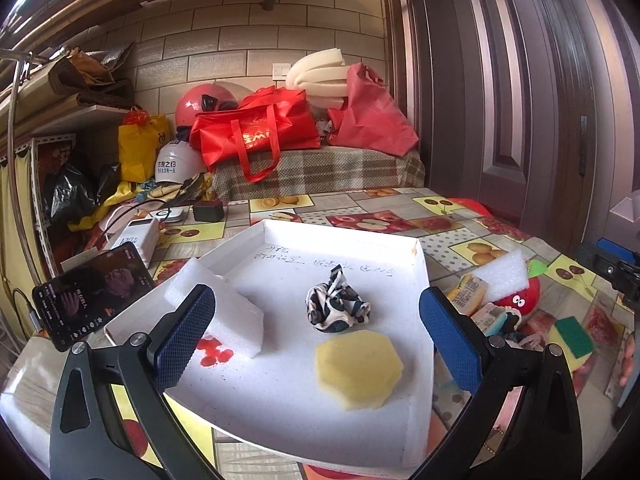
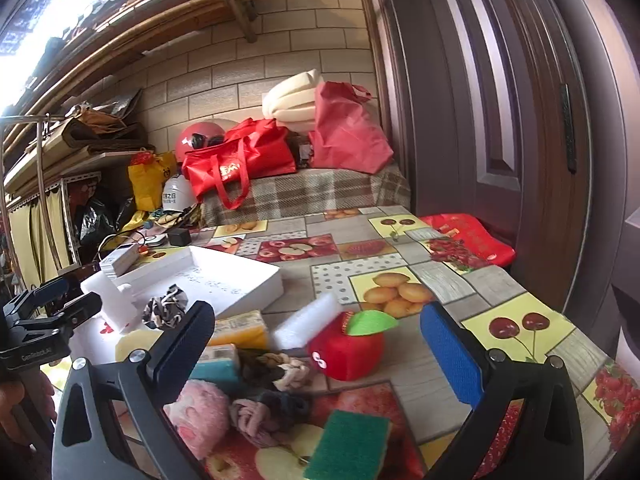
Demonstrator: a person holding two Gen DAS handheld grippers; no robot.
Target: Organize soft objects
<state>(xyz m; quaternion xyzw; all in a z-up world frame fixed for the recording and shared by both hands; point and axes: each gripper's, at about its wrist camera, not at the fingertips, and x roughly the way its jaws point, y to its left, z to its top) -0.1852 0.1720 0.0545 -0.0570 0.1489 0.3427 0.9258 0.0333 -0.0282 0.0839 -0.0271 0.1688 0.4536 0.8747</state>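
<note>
The left wrist view looks forward and down between its own jaws, close over the white tray (image 1: 416, 280) on the desk (image 1: 360, 200). The right wrist view sits further right, low over the desk (image 2: 400, 248), facing the same back wall. Both share the tray (image 2: 256, 284), the red apple toy (image 1: 520, 300) (image 2: 348, 352) and the red bag (image 1: 256, 128) (image 2: 240, 160).

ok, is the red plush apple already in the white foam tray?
No. The red plush apple sits on the tablecloth outside the white foam tray.

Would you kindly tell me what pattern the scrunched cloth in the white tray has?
Black-and-white print on the scrunched cloth, clearest in the left wrist view.
</note>
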